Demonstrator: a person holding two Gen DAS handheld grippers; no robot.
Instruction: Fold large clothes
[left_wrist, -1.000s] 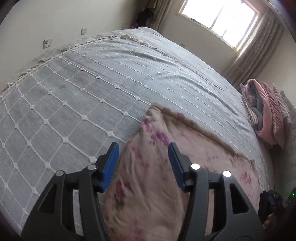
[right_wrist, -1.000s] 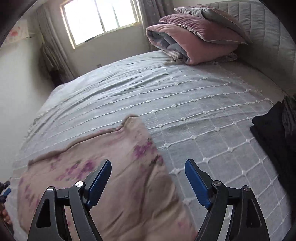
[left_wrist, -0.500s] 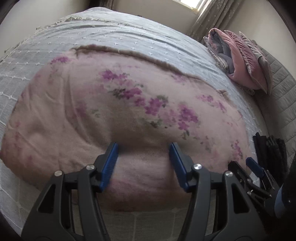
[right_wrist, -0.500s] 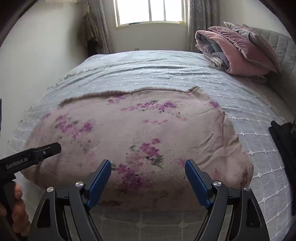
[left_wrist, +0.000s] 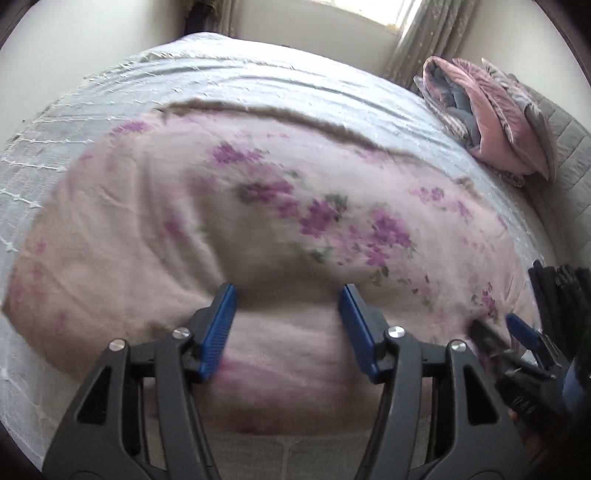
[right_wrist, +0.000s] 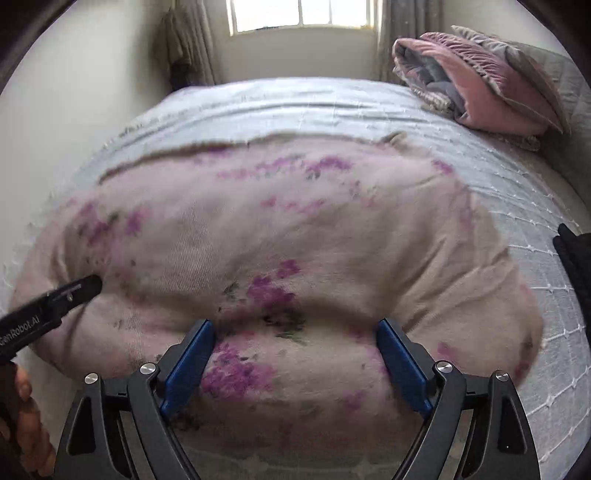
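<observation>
Across the grey quilted bedspread (right_wrist: 369, 107), lay spread the pink floral garment (right_wrist: 295, 229), no longer just a corner of it as a second before. Left gripper (left_wrist: 288, 325) unclenched over the near fold; right gripper (right_wrist: 295, 362) opening, fabric between its fingers, ungrasped.

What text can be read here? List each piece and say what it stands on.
"GenRobot.AI": white letters on the black side of the left tool, at the left edge of the right wrist view; the start is cut off by the edge.
The right tool has a faint mark on its body, too blurred to read.
Nothing else bears text.
</observation>
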